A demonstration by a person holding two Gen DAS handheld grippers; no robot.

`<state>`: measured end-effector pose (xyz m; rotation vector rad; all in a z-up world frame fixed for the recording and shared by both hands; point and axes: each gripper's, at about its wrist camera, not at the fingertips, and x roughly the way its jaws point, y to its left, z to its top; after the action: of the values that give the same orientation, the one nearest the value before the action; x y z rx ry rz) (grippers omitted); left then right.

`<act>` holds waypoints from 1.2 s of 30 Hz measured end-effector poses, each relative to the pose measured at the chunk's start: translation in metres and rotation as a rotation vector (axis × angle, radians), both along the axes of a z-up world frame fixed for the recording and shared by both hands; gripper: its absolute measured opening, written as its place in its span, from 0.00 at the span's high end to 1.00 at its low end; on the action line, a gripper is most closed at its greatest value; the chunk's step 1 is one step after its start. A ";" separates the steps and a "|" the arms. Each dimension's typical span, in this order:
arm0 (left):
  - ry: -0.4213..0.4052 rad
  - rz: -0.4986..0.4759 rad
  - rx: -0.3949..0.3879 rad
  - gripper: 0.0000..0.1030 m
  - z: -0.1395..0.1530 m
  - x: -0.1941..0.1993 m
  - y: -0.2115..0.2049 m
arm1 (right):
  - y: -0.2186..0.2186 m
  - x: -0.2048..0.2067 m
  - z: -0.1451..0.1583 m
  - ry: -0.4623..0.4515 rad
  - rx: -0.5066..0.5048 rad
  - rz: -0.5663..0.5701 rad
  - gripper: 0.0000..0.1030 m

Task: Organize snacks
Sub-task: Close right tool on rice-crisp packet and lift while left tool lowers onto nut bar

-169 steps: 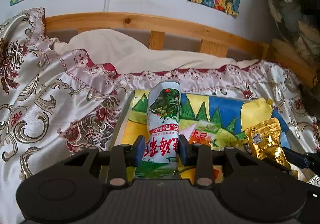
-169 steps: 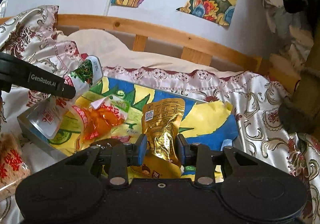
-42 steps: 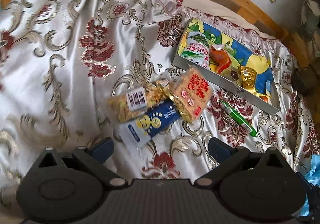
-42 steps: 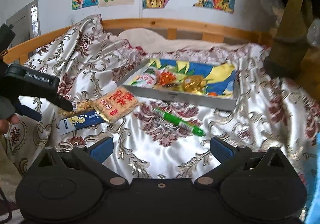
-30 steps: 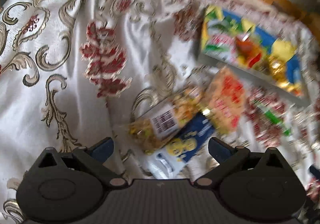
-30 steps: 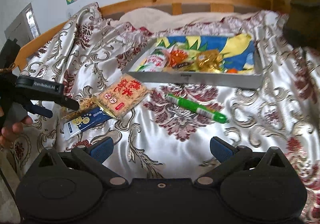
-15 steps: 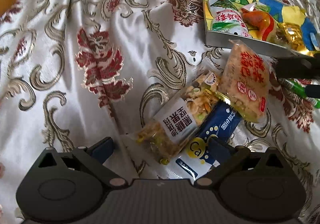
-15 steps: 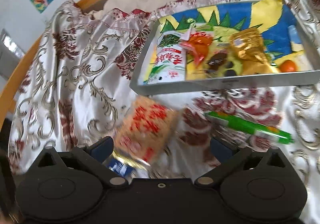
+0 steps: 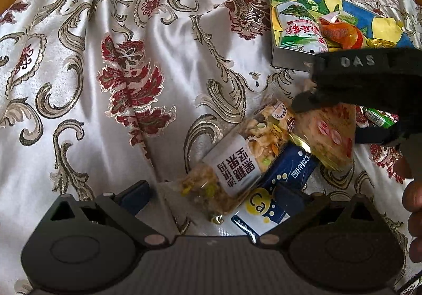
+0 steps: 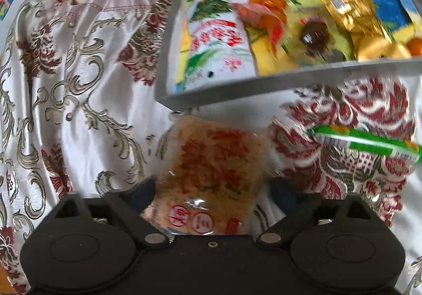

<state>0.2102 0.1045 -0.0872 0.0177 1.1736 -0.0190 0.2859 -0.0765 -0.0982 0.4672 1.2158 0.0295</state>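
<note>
Silver tray (image 10: 237,86) already holds four or so snacks; rice cracker pack (image 10: 211,176), nut bar (image 9: 237,160), blue sachet (image 9: 279,184), green stick (image 10: 369,142) remain just outside it on the bed. Your right gripper (image 10: 211,197) fingers closing around cracker pack; left gripper (image 9: 211,197) fingers apart over the nut bar.

The black left gripper (image 9: 212,196), low in its frame, points steeply down with jaws wide apart. The black right gripper (image 10: 211,196) is closing its jaws, pads not yet pressing.
</note>
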 end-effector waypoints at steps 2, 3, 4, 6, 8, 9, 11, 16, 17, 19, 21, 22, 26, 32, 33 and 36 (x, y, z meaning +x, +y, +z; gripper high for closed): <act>-0.004 -0.003 0.008 0.01 0.001 -0.001 -0.002 | -0.010 -0.006 -0.002 -0.015 0.024 -0.013 0.25; -0.007 -0.004 0.012 0.01 0.002 -0.002 -0.003 | -0.015 -0.008 -0.002 -0.022 0.034 -0.009 0.26; -0.012 -0.004 0.014 0.01 0.003 -0.002 -0.004 | -0.021 -0.012 -0.002 -0.027 0.047 -0.001 0.27; -0.018 -0.008 0.010 0.03 0.007 -0.004 -0.005 | -0.033 -0.020 0.000 -0.039 0.060 0.021 0.27; -0.032 -0.020 0.000 0.03 0.010 -0.007 -0.006 | -0.046 -0.030 0.002 -0.043 0.059 0.050 0.27; -0.038 -0.024 -0.001 0.03 0.012 -0.007 -0.007 | -0.051 -0.035 0.004 -0.045 0.056 0.071 0.27; -0.054 -0.030 0.004 0.03 0.014 -0.009 -0.010 | -0.063 -0.046 0.006 -0.054 0.025 0.117 0.27; -0.080 -0.053 0.014 0.06 0.016 -0.005 -0.015 | -0.081 -0.080 0.008 -0.121 -0.040 0.231 0.27; -0.084 -0.062 0.023 0.07 0.016 -0.003 -0.016 | -0.082 -0.087 0.008 -0.149 -0.051 0.249 0.27; -0.096 -0.083 0.048 0.09 0.015 -0.001 -0.020 | -0.078 -0.099 0.008 -0.220 -0.082 0.274 0.27; -0.101 -0.105 0.073 0.14 0.014 0.000 -0.024 | -0.070 -0.107 0.006 -0.274 -0.117 0.295 0.27; -0.106 -0.115 0.081 0.15 0.015 0.000 -0.025 | -0.065 -0.108 0.005 -0.285 -0.132 0.308 0.27; -0.132 -0.137 0.096 0.14 0.019 -0.002 -0.026 | -0.048 -0.109 0.005 -0.319 -0.186 0.394 0.27; -0.188 -0.196 0.177 0.07 0.019 -0.008 -0.041 | -0.051 -0.111 0.001 -0.340 -0.179 0.379 0.26; -0.196 -0.219 0.202 0.07 0.017 -0.009 -0.045 | -0.053 -0.111 -0.001 -0.339 -0.172 0.373 0.26; -0.202 -0.255 0.246 0.07 0.012 -0.008 -0.054 | -0.053 -0.112 -0.004 -0.343 -0.154 0.376 0.26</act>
<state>0.2026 0.0503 -0.0756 0.3789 0.9595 -0.0956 0.1737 -0.1294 -0.1021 0.0872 0.9441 0.3227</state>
